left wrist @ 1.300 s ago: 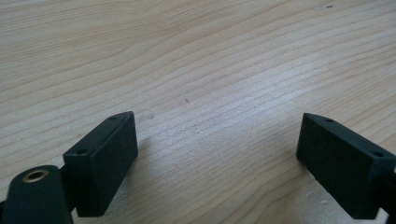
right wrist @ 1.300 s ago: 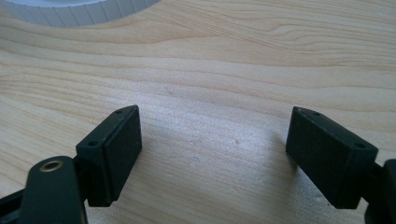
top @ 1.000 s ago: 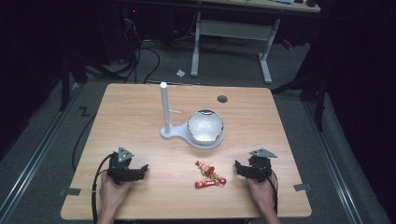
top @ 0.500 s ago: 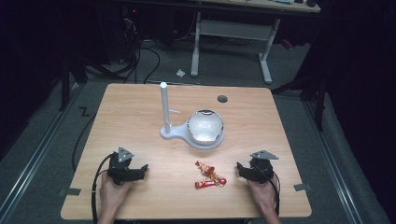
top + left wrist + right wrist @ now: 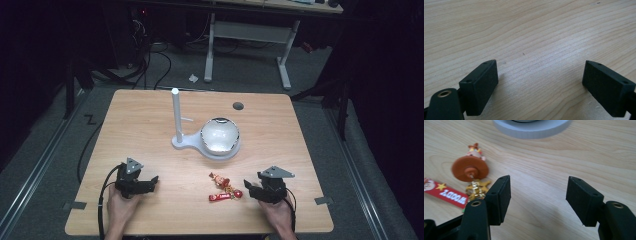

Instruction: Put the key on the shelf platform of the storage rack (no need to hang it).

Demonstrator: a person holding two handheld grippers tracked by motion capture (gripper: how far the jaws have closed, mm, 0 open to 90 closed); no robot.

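Nothing is picked up yet, so this looks like the start. Both the left gripper [image 5: 150, 181] and right gripper [image 5: 248, 186] rest on the wooden table [image 5: 140, 130], jaws wide apart and empty. A red keychain [image 5: 225, 189] (with a small figure and gold links) lies just left of the right gripper, near the white stand [image 5: 176, 120] and bowl [image 5: 220, 136]. Likely next: the right gripper swings left over it

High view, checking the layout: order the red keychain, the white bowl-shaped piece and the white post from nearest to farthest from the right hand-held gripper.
From the right hand-held gripper:
1. Red keychain, just to its left on the table's near side.
2. White bowl-shaped piece, mid-table, farther back.
3. White post, farther left and back, on the same base.
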